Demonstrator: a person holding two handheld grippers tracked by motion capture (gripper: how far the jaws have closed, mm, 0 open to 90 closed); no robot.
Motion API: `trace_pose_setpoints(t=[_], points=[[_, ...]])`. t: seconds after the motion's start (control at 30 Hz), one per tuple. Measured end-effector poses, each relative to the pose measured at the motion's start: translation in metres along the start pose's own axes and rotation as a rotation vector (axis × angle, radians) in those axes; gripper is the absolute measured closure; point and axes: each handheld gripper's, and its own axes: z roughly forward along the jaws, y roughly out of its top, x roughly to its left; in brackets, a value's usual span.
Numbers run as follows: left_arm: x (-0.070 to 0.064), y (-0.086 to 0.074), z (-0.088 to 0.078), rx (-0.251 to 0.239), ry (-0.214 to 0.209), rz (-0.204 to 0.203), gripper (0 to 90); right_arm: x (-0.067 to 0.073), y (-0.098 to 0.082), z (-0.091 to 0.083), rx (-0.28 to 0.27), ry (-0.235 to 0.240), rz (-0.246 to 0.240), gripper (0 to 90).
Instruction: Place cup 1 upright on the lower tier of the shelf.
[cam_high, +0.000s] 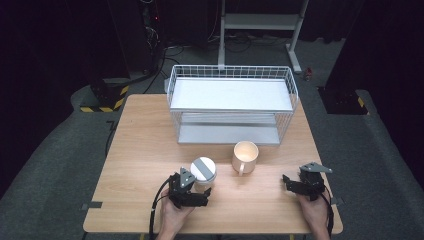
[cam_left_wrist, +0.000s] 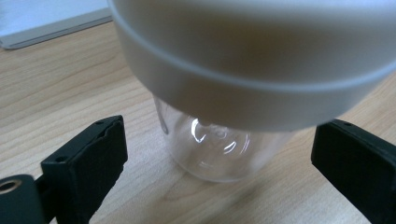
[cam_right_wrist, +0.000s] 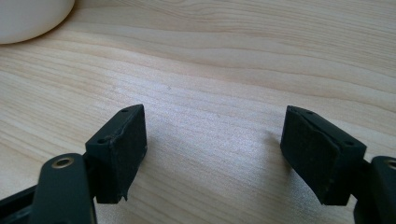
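**Left gripper straddling the jar, nothing pinched**

Left gripper (cam_high: 200, 192) sits at the near edge of the table (cam_high: 140, 150), held in the person's left hand (cam_high: 175, 212). Its jaws are spread, one on each side of the jar (cam_high: 203, 171). In the left gripper view the clear glass body of the jar (cam_left_wrist: 210, 149) stands between the two black pads (cam_left_wrist: 100, 154) with a visible gap of bare wood on both sides, so pads are not pressing on it. The wide white lid band looms over the top of that view, close to the camera

Jar stands upright on the table, near the front edge, a bit left of centre. From the high view the lid is white with a grey stripe across the top. Just beside it on the right is a cream mug (cam_high: 245, 156), handle pointing toward the person, apart from the jar. Behind both stands a white wire rack (cam_high: 231, 102) with two shelves, at the far side of the table

Right gripper (cam_high: 291, 184) rests near the front right corner, held in the right hand (cam_high: 315, 210), well apart from jar and mug. In the right gripper view its pads (cam_right_wrist: 121, 154) are spread with only bare wood grain between them, holding nothing. The curved cream base of the mug (cam_right_wrist: 32, 18) shows in the top left corner of that view, farther off
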Motion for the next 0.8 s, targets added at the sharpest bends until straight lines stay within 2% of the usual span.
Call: trace_pose_setpoints(t=[0.37, 0.8], points=[[-0.0021, 0.0081, 0.0033, -0.021, 0.004, -0.009, 7.1, 0.0001, 0.0000, 0.0000, 0.000, 0.001, -0.002, 22.9], [-0.0054, 0.0113, 0.0073, -0.031, 0.014, 0.009, 13.0, 0.0008, -0.0002, -0.0001, 0.000, 0.004, -0.001, 22.9]])
